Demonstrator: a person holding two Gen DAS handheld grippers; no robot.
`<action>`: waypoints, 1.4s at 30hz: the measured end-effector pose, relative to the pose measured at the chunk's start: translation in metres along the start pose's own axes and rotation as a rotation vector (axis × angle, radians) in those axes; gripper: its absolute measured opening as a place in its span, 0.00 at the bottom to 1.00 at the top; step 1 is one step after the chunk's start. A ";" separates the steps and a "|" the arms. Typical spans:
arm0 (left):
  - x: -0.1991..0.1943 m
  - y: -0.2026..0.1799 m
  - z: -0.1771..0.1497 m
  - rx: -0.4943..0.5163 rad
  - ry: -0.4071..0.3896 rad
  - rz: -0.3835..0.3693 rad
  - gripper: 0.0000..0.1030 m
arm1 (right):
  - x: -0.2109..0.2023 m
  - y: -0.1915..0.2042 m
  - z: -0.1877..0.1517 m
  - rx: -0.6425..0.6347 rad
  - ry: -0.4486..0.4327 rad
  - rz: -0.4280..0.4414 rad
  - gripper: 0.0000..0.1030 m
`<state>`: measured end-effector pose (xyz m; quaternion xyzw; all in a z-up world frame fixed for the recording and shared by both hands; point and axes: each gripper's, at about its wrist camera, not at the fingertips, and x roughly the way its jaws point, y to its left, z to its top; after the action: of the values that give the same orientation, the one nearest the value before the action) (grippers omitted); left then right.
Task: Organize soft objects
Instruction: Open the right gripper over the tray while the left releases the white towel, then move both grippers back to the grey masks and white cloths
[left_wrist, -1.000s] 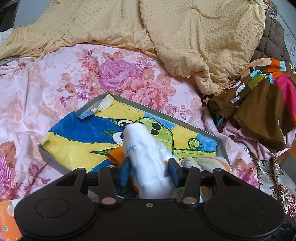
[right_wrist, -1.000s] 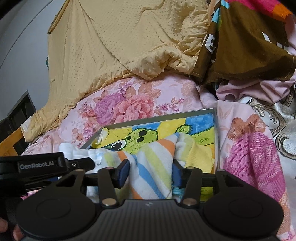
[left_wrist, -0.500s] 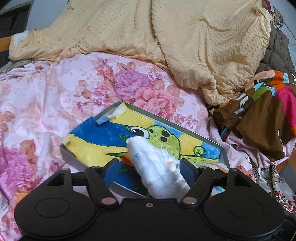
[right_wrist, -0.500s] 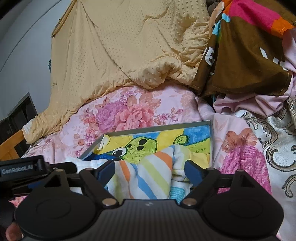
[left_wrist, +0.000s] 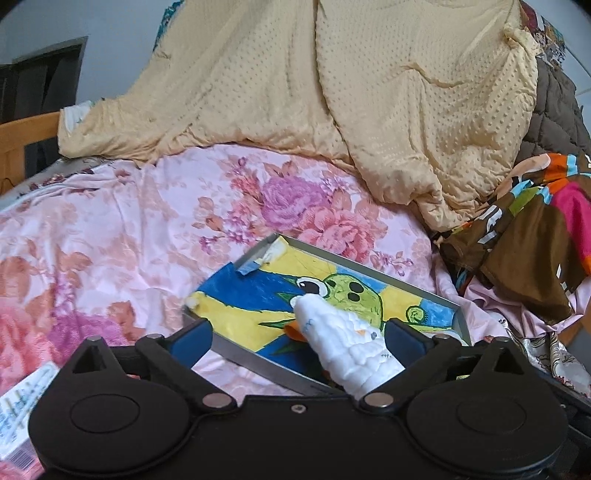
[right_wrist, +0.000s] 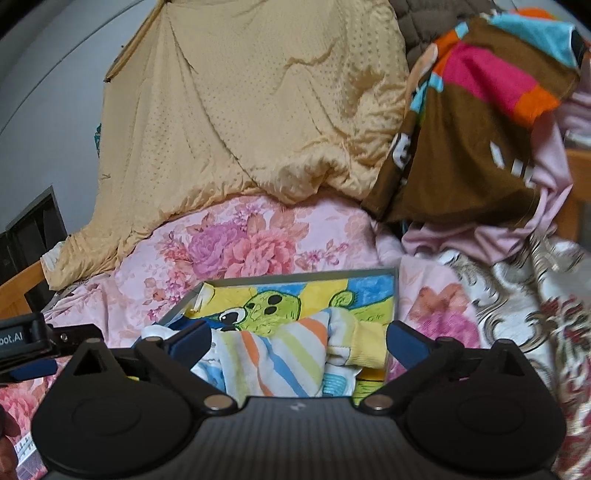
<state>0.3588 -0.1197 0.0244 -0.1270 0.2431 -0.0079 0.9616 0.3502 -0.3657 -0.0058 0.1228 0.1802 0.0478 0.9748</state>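
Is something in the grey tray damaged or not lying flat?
Yes. The cartoon liner of the grey tray is torn and curled up at its far left corner, with its white underside showing. The striped cloth lies crumpled, not folded.

Floral pink bedsheet (left_wrist: 147, 236), quilted brown cover (left_wrist: 554, 107) — wooden bed frame (left_wrist: 26, 129), dark doorway (left_wrist: 40, 74)

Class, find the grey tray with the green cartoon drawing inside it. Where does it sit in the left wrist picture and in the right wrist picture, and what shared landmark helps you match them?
Left wrist view: the grey tray lies lower centre-right, slanting, on the floral sheet.
Right wrist view: the tray lies lower centre, partly under a striped cloth.
Shared landmark: the yellow dotted blanket heaped behind it.
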 end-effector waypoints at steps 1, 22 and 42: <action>-0.005 0.001 0.000 -0.002 -0.001 0.002 0.97 | -0.005 0.001 0.001 -0.009 -0.006 0.000 1.00; -0.123 0.029 -0.045 0.008 -0.034 -0.024 0.99 | -0.125 0.048 -0.019 -0.130 -0.128 -0.007 1.00; -0.198 0.074 -0.080 0.151 -0.073 -0.027 0.99 | -0.223 0.069 -0.071 -0.085 -0.142 0.052 1.00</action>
<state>0.1435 -0.0521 0.0298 -0.0577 0.2048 -0.0346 0.9765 0.1136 -0.3141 0.0233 0.0889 0.1050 0.0720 0.9879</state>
